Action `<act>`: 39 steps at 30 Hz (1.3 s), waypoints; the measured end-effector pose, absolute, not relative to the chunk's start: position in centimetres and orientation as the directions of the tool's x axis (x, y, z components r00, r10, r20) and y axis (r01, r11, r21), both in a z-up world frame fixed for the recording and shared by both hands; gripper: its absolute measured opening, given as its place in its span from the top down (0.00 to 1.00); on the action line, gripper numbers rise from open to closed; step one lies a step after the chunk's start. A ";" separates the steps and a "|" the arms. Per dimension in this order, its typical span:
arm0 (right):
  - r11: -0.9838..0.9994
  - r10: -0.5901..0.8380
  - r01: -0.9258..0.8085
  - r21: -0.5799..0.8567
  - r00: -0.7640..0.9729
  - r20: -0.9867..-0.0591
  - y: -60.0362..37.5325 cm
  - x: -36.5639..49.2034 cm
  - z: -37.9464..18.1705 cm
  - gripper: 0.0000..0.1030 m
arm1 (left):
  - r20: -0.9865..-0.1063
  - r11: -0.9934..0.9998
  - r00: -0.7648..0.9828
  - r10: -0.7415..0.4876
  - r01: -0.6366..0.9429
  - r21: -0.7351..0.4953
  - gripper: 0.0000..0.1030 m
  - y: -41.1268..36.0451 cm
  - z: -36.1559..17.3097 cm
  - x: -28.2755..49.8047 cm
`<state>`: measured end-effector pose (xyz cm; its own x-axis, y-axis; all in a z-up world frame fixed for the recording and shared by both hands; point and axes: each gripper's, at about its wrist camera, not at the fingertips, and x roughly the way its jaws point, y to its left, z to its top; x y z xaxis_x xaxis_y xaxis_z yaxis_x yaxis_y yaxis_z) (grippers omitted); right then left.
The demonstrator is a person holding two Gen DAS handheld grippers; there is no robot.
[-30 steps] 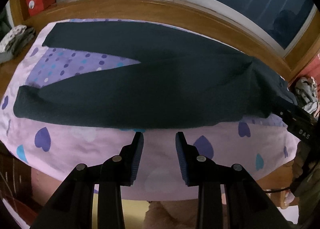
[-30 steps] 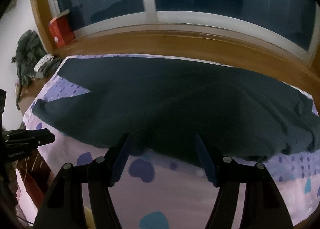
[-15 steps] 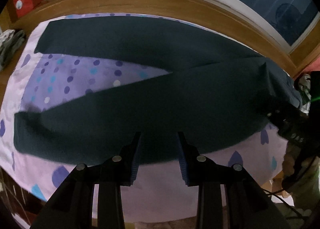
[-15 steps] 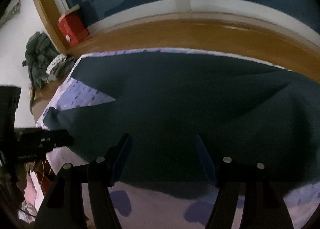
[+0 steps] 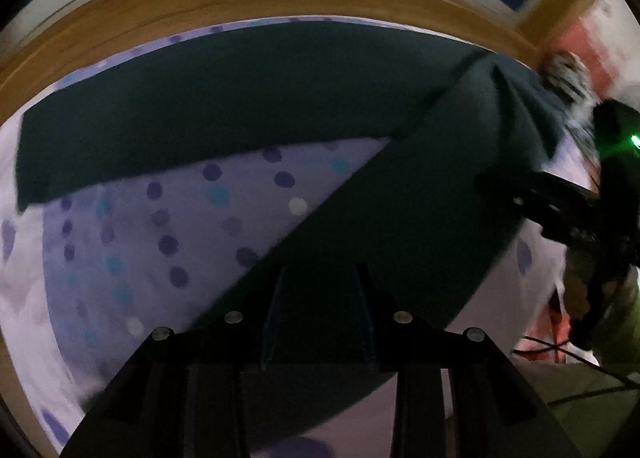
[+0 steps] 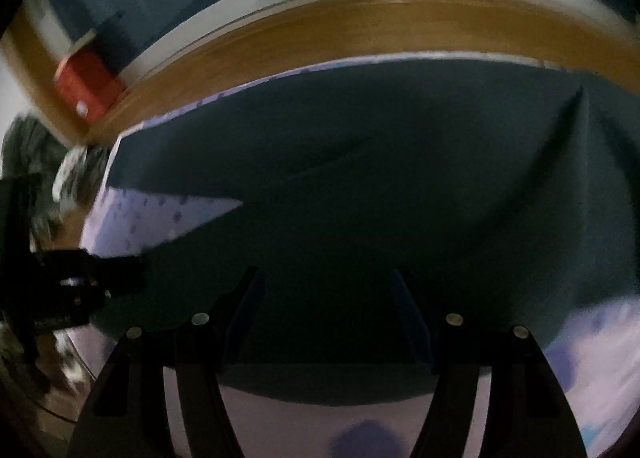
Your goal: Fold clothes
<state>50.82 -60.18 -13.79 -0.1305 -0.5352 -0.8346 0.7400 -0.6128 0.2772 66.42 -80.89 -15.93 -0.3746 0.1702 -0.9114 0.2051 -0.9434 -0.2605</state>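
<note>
Dark trousers lie spread flat on a pink and purple bedsheet, their two legs forming a V. My left gripper is open, low over the near leg, fingers straddling the cloth near its front edge. In the right wrist view the same trousers fill the frame. There my right gripper stands wide open above the near hem, nothing pinched. Each gripper also shows at the edge of the other's view: the right gripper, the left gripper.
A wooden ledge and a dark window run along the bed's far side. A red box sits on the ledge at the left. Crumpled clothes lie off the bed's left end. Cables and floor show at the right.
Both grippers have pushed forward and down from off the bed's edge onto the near trouser leg. Both views are now motion-blurred. The jaws stay open.
</note>
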 end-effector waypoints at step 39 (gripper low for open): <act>-0.754 -0.480 0.569 0.328 -0.137 -0.867 -68.8 54.6 -14.6 0.80 | -0.754 -0.857 -0.440 0.488 -0.079 -0.509 0.64 -82.2 -17.5 64.9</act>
<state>54.62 -68.82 -14.58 -0.1368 -0.4800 -0.8665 0.5695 -0.7539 0.3277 64.86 -82.23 -17.47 -0.4400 0.4883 -0.7537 -0.0786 -0.8570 -0.5093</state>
